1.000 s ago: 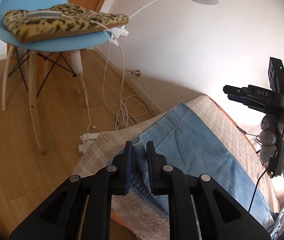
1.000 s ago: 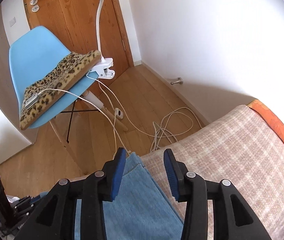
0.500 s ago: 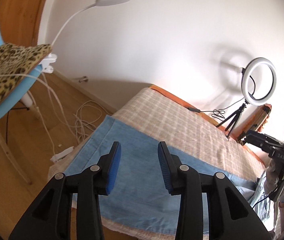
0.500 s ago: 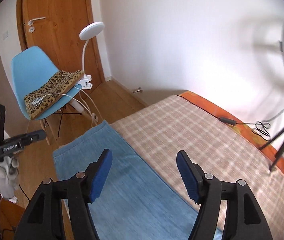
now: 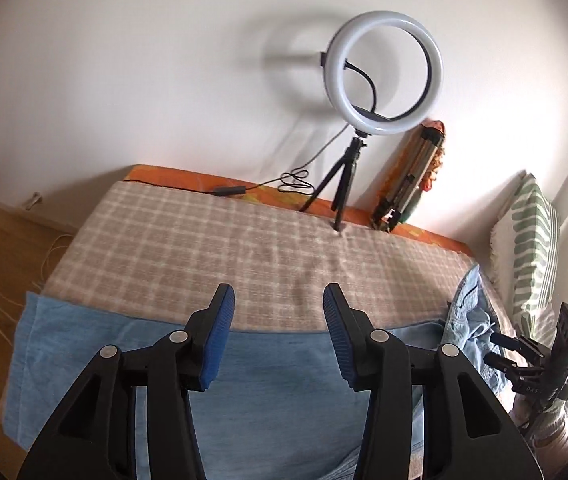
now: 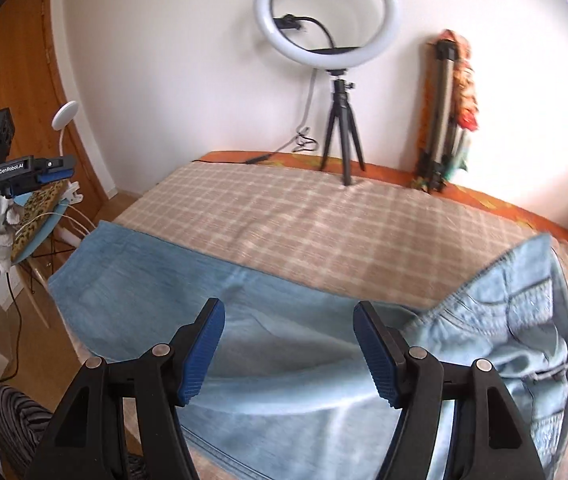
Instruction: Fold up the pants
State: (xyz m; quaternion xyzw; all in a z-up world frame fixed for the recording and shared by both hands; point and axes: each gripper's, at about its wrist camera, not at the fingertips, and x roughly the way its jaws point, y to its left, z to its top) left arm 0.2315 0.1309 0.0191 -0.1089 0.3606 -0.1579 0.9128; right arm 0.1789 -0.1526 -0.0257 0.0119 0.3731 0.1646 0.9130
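Right wrist view: one pair of jeans [image 6: 284, 360], two grippers, left gripper [image 6: 68, 172] and right gripper [image 6: 288, 348], both apart, empty.

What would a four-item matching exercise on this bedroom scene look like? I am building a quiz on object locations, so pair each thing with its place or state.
Things:
1. jeans
2. ring light
3. striped pillow
4. left hand-held gripper

Places or states:
A. on a small tripod at the wall side of the bed
B. jaws open, nothing between them
C. spread along the bed's near edge
D. propped at the bed's right end

Pairs: 1-C, 2-A, 3-D, 4-B
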